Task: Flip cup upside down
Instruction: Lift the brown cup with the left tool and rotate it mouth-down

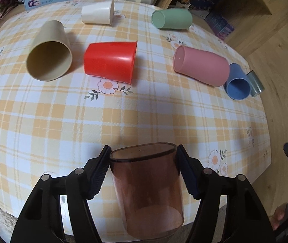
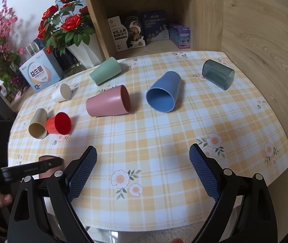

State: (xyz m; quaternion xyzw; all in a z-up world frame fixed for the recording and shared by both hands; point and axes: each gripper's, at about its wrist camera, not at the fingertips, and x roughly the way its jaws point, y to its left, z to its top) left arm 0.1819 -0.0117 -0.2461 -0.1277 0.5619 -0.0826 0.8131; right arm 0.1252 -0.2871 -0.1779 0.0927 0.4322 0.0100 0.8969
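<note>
Left wrist view, holdings listed by size.

Table [image 1: 144, 121], plaid floral cloth: bearing seven cups lying on their sides.

Left gripper [image 1: 142, 158]: clamping the brown translucent cup [image 1: 147, 192] at the near edge, both ribbed pads pressing its wall just below the closed base, which is facing up and away; mouth pointing down toward the camera. Judgement: cup is looking nearly inverted, so the step in hand is setting it down. Doing it well means lowering with the rim level over bare cloth, well apart from the red cup [image 1: 110, 60], and releasing only once the whole rim is seated.

Right gripper [image 2: 142, 170]: hanging spread wide over the near cloth, holding nothing.

Remaining cups, far half: beige cup [image 1: 49, 58], pink cup [image 1: 201, 64], green cup [image 1: 172, 18], blue cup [image 1: 238, 83], white cup [image 1: 97, 13], grey-green translucent cup [image 2: 218, 74].
</note>
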